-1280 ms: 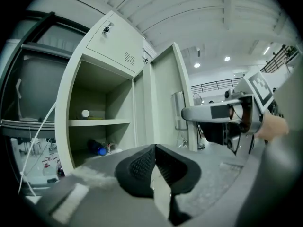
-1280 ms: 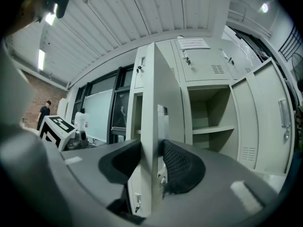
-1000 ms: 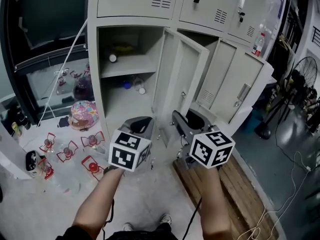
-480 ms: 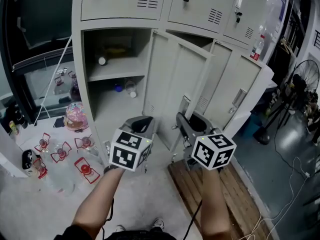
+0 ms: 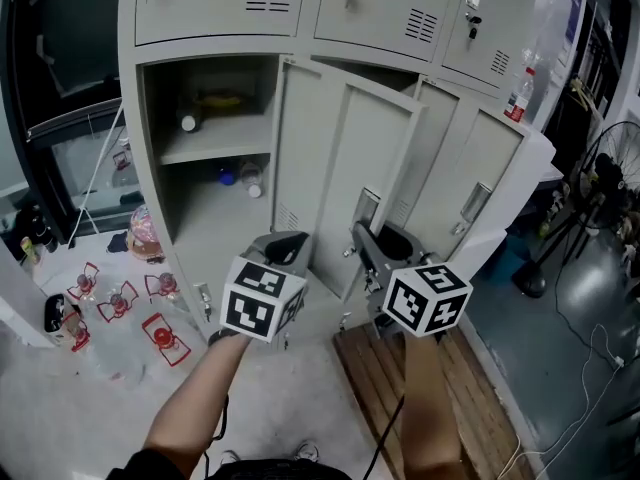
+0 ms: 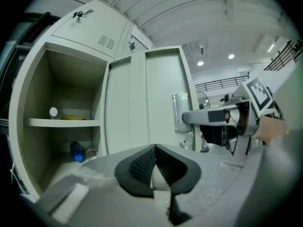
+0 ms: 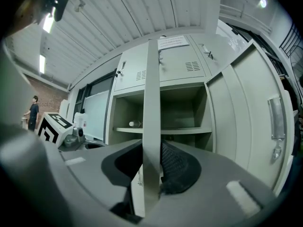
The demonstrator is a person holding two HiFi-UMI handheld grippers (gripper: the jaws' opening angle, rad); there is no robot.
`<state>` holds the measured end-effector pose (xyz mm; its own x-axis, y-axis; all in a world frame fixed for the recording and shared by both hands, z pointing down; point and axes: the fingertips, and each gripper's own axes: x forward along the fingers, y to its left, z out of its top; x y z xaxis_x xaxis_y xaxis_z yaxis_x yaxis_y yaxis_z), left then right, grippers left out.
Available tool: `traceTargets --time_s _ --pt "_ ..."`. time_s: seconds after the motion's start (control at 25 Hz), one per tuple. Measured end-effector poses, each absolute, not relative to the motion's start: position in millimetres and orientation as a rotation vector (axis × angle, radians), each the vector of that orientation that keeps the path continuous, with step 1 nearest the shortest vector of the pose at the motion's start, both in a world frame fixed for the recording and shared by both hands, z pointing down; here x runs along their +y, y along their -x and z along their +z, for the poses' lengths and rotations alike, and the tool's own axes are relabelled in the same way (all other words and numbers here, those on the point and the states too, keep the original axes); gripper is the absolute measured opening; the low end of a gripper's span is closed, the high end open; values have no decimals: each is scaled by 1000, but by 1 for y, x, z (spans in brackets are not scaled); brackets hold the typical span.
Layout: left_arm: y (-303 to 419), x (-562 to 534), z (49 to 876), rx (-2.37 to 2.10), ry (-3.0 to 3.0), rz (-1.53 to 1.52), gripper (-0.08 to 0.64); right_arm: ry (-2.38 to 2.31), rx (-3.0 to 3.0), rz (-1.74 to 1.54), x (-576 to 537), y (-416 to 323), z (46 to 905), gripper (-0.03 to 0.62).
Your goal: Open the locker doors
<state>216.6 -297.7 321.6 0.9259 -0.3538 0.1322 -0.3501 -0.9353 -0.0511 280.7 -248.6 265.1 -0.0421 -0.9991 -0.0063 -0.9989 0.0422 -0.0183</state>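
A bank of pale grey lockers (image 5: 230, 8) stands ahead. The lower left compartment (image 5: 210, 148) is open, and its door (image 5: 340, 158) stands swung out towards me. My right gripper (image 5: 372, 253) is shut on that door's free edge (image 7: 151, 126), just below the handle plate (image 5: 365, 208). Its jaws have just been closing, with the edge between them. My left gripper (image 5: 285, 250) hangs beside it, in front of the door's inner face (image 6: 147, 103), shut and empty. A second lower door (image 5: 480, 178) to the right also stands open.
Bottles lie on the open locker's shelf (image 5: 188, 123) and floor (image 5: 250, 178). Red-framed glasses (image 5: 160, 333) sit on the floor at left, near a dark glass cabinet (image 5: 70, 138). A wooden pallet (image 5: 400, 398) lies under my right arm. A fan (image 5: 610, 168) and cables are at right.
The door in my right gripper has swung further out and shows more of its inner face. Both grippers moved with it, and the lockers have slid left in the head view.
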Motion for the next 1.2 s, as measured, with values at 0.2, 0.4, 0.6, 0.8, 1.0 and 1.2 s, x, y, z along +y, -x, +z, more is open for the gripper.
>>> traceTargets --time_s 0.2,0.4,0.6,0.8,1.0,1.2 --pt "-229 -298 325 609 3049 -232 0 2107 2311 -2 -250 -289 264 94" --pt "-233 -299 327 668 3043 -239 0 2064 2352 10 -251 -290 264 95" --pt "-228 -294 325 723 3044 -226 0 2056 2370 18 -251 -287 264 97" --pt "-214 -292 326 789 3029 -236 0 2074 2377 30 -251 -284 265 120" --pt "-200 -290 324 834 3016 -231 0 2071 2386 26 -249 -280 265 141" --pt "-186 -286 321 815 3017 -237 0 2115 2357 18 -244 -277 266 144"
